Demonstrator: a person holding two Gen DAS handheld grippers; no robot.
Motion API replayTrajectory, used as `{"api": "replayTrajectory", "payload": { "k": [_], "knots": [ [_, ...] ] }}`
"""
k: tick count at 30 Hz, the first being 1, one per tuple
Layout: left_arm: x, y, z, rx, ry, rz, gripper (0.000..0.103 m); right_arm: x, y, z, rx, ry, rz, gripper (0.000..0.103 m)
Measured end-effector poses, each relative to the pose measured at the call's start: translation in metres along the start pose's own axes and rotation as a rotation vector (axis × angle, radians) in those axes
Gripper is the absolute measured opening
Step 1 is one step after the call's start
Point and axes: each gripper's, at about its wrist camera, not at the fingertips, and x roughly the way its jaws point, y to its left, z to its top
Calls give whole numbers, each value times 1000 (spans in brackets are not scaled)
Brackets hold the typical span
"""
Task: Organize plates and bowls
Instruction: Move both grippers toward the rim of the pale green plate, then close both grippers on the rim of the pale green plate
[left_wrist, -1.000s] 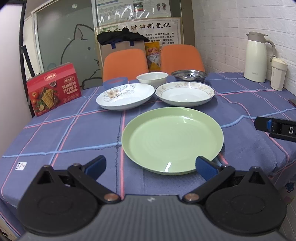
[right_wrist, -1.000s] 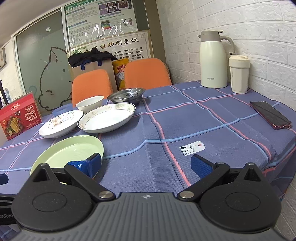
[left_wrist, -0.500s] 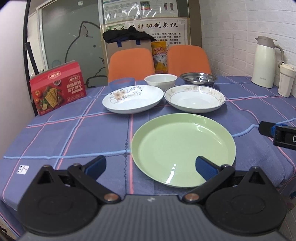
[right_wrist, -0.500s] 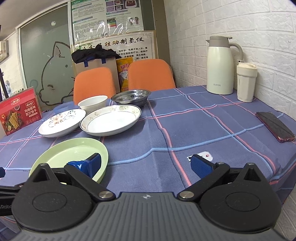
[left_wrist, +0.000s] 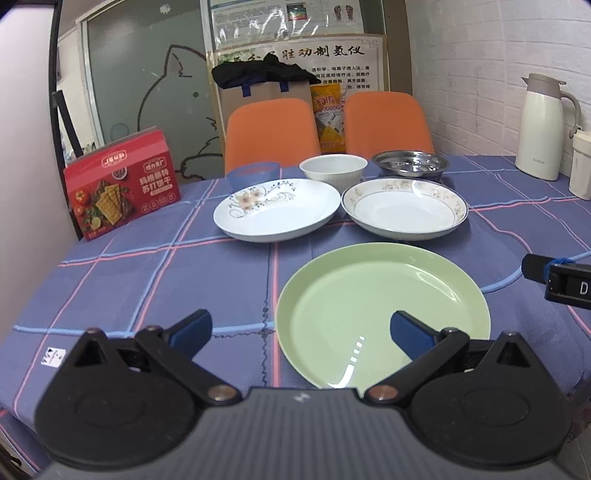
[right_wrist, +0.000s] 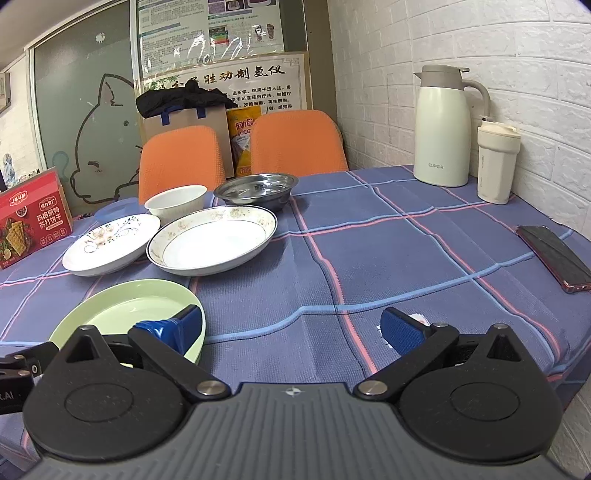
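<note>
Green plate: smooth, glossy, shallow, probably plastic; nearest the table edge, unstacked. Left gripper: jaws spread wide, holding nothing, right finger over the plate's near rim. Right gripper: jaws likewise released and empty, left finger above the plate's right edge. Floral plate and gold-rimmed plate: glazed ceramic, side by side behind the green one, rims almost touching. White bowl, steel bowl, blue bowl: back row, apart from one another. Tablecloth: woven, plaid, slightly rippled. Risks, as judged: slick low rim likely to slide away under a shallow pinch; ceramic liable to chip if set down hard on a neighbour; cloth apt to snag and drag. Phone: near the right table edge, exposed to a stray sweep.
</note>
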Motion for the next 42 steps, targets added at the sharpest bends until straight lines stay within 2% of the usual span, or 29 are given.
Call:
{"api": "replayTrajectory", "payload": {
  "k": [6, 9, 14, 23, 30, 34, 35, 36, 39, 40, 42],
  "knots": [
    [11, 4, 3, -13, 26, -5, 102, 9, 1, 3, 0, 15, 6, 91],
    [19, 14, 5, -35, 51, -32, 102, 14, 3, 4, -7, 28, 20, 91],
    [39, 29, 12, -46, 91, 5, 102, 32, 13, 7, -27, 70, 89, 91],
    [66, 29, 22, 35, 133, -52, 102, 54, 36, 6, -143, 164, 142, 90],
    [81, 27, 14, 46, 179, -86, 100, 61, 50, 2, -212, 219, 179, 90],
    [86, 31, 10, 23, 183, -103, 94, 68, 60, -5, -227, 238, 215, 90],
    [86, 33, 10, 8, 186, -124, 89, 68, 59, -6, -212, 240, 224, 91],
    [87, 35, 10, -2, 192, -143, 85, 68, 59, -6, -213, 233, 223, 91],
    [87, 36, 11, -3, 200, -173, 80, 65, 57, -9, -221, 206, 232, 91],
    [86, 36, 11, -1, 199, -191, 76, 65, 56, -11, -225, 189, 238, 91],
    [83, 33, 12, 6, 197, -229, 58, 64, 54, -14, -234, 159, 259, 91]
  ]
}}
